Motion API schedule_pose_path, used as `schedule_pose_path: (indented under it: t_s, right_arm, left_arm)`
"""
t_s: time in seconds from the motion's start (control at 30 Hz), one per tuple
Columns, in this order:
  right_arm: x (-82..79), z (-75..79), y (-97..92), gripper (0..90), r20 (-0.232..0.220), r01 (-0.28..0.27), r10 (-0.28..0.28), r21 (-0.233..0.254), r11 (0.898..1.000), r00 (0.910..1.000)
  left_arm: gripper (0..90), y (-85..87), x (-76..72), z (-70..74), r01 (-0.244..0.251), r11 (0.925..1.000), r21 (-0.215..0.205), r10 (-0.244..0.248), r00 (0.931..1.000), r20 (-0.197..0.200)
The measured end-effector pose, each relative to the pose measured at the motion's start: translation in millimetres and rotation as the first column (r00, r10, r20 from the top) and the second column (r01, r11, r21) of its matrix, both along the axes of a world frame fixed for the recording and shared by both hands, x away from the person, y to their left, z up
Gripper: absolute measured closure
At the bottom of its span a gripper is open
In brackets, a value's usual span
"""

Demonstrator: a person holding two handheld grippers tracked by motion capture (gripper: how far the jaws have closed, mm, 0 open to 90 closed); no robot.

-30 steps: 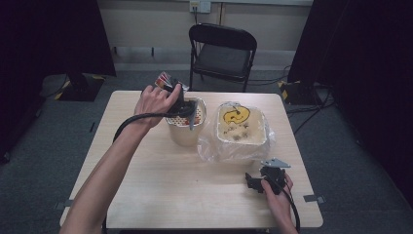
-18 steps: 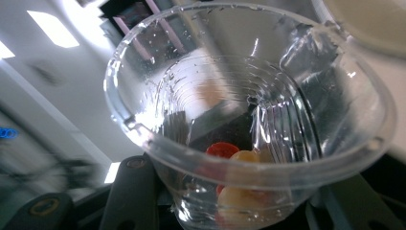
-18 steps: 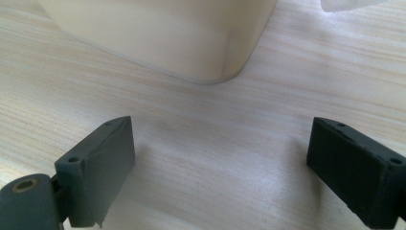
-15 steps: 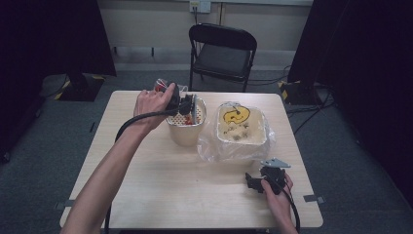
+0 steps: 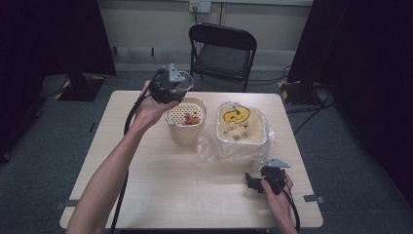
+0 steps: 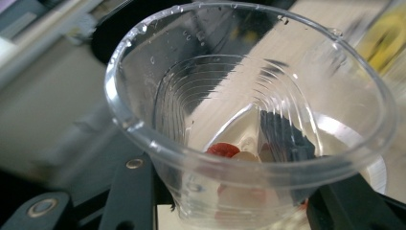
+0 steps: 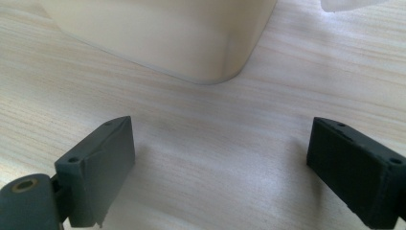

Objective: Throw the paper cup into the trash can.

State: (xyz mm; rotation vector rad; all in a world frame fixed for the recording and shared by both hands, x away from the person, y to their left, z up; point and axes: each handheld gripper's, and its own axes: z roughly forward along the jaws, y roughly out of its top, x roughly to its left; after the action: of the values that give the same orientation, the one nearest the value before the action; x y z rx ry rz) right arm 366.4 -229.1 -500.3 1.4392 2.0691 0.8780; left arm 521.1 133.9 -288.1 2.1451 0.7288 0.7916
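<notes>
Gripping a clear ribbed plastic cup (image 6: 249, 120), my left gripper (image 5: 171, 87) has its black jaws clamped on the cup's lower wall, one on each side, as the left gripper view shows from close up. I judge the cup light, thin and easily crushed; its wall is wet with droplets, so it may be slippery, and the ribbed lower wall seems the sensible place to squeeze, gently, rather than the flared rim. It looks transparent, tapering from a wide rolled rim down to a small base, where a few red and pale bits sit. In the high view I hold it tipped, up in the air above the far left edge of a cream round container with a perforated insert (image 5: 185, 121), which has some red scraps lying on the holes.

Nearer to me, my right gripper (image 5: 265, 179) rests low on the pale wooden table (image 5: 160, 185) at its near right, jaws spread wide with nothing between them; the right gripper view shows bare wood in the gap. Just beyond it stands a cream rounded-square tub lined with a clear plastic bag (image 5: 241, 127), yellow peel and small scraps inside. Past the table, a black folding chair (image 5: 221, 51) waits against the wall.
</notes>
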Motion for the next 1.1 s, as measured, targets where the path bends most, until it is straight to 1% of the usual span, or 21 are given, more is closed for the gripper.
schedule_pose_path:
  t_s: [0.03,0.1,0.13,0.17,0.2,0.27,0.33,0.37,0.47,0.53,0.57,0.6,0.63,0.7,0.8,0.87,0.9,0.97,1.0,1.07,1.1]
  right_arm:
    - [0.0,0.0,0.0,8.3,0.000,0.000,0.000,0.000,1.000,1.0000]
    - [0.0,0.0,0.0,8.3,0.000,0.000,0.000,0.000,1.000,1.0000]
    - [0.0,0.0,0.0,8.3,0.000,0.000,0.000,0.000,1.000,1.0000]
    - [0.0,0.0,0.0,8.3,0.000,0.000,0.000,0.000,1.000,1.0000]
    - [0.0,0.0,0.0,8.3,0.000,0.000,0.000,-0.001,1.000,1.0000]
    - [0.0,0.0,0.0,8.3,0.000,0.000,0.000,-0.001,1.000,1.0000]
    - [0.0,0.0,-0.1,8.3,0.000,0.000,0.000,-0.001,1.000,1.0000]
    - [0.0,0.0,0.0,8.3,0.000,0.000,0.000,-0.001,1.000,1.0000]
    - [0.3,0.1,-0.3,8.2,-0.001,-0.004,0.004,-0.001,1.000,1.0000]
    - [0.5,0.1,-0.5,8.2,-0.001,-0.007,0.007,0.000,1.000,1.0000]
    - [0.5,0.0,-0.5,8.2,0.000,-0.007,0.007,-0.001,1.000,1.0000]
    - [0.5,0.1,-0.5,8.2,-0.001,-0.007,0.007,0.000,1.000,1.0000]
    - [0.5,0.1,-0.5,8.2,-0.001,-0.007,0.007,0.000,1.000,1.0000]
    - [0.5,0.1,-0.5,8.2,-0.001,-0.006,0.006,0.000,1.000,1.0000]
    - [0.6,0.0,-0.4,8.3,-0.001,-0.007,0.007,0.001,1.000,1.0000]
    - [0.6,0.0,-0.5,8.2,-0.001,-0.007,0.007,0.001,1.000,1.0000]
    - [0.7,0.0,-0.5,8.2,-0.001,-0.008,0.008,0.002,1.000,1.0000]
    - [0.7,0.0,-0.6,8.2,-0.001,-0.010,0.010,0.003,1.000,0.9999]
    - [0.7,0.1,-0.6,8.2,-0.001,-0.010,0.010,0.002,1.000,0.9999]
    - [0.8,0.1,-0.7,8.2,-0.001,-0.011,0.011,0.002,1.000,0.9999]
    - [0.8,0.1,-0.7,8.2,-0.001,-0.011,0.011,0.002,1.000,0.9999]
  left_arm:
    - [52.9,1.4,1.0,2.2,0.012,0.9937,-0.111,-0.017,0.9990,-0.041]
    - [52.4,-3.0,-0.2,3.8,0.030,0.9754,-0.218,-0.044,0.9971,-0.061]
    - [52.2,-6.8,-1.2,4.4,0.039,0.9689,-0.245,-0.057,0.9961,-0.067]
    - [52.0,-6.8,-1.2,4.4,0.039,0.9689,-0.245,-0.057,0.9961,-0.067]
    - [51.8,-17.8,-3.4,4.2,0.052,0.9646,-0.259,-0.076,0.9935,-0.084]
    - [51.5,-29.5,-5.8,2.8,0.078,0.9520,-0.296,-0.109,0.9901,-0.089]
    - [51.3,-42.8,-8.1,0.2,0.095,0.9427,-0.320,-0.134,0.9854,-0.104]
    - [51.2,-49.9,-9.6,-1.3,0.101,0.9414,-0.322,-0.145,0.9831,-0.113]
    - [50.8,-71.8,-15.4,-6.8,0.141,0.9376,-0.318,-0.184,0.9767,-0.110]
    - [50.4,-85.3,-18.5,-11.4,0.175,0.9357,-0.306,-0.220,0.9686,-0.116]
    - [50.1,-85.3,-18.5,-11.4,0.175,0.9357,-0.306,-0.220,0.9686,-0.116]
    - [49.9,-97.3,-22.2,-15.3,0.206,0.9311,-0.301,-0.249,0.9623,-0.111]
    - [49.5,-102.4,-23.5,-16.8,0.205,0.9294,-0.307,-0.251,0.9609,-0.118]
    - [47.6,-110.0,-24.4,-18.3,0.219,0.9219,-0.319,-0.270,0.9551,-0.123]
    - [43.1,-118.5,-24.5,-18.5,0.220,0.9211,-0.322,-0.271,0.9542,-0.126]
    - [43.1,-122.6,-23.7,-18.9,0.237,0.9130,-0.332,-0.294,0.9461,-0.135]
    - [42.8,-124.6,-23.6,-18.8,0.233,0.9187,-0.319,-0.286,0.9496,-0.129]
    - [38.4,-128.7,-23.6,-20.2,0.248,0.9123,-0.326,-0.302,0.9448,-0.127]
    - [30.8,-130.4,-23.7,-20.7,0.260,0.9059,-0.335,-0.317,0.9395,-0.130]
    - [26.6,-135.1,-25.8,-22.7,0.282,0.9070,-0.313,-0.338,0.9306,-0.141]
    - [26.2,-136.8,-27.0,-22.8,0.283,0.9091,-0.306,-0.337,0.9307,-0.142]
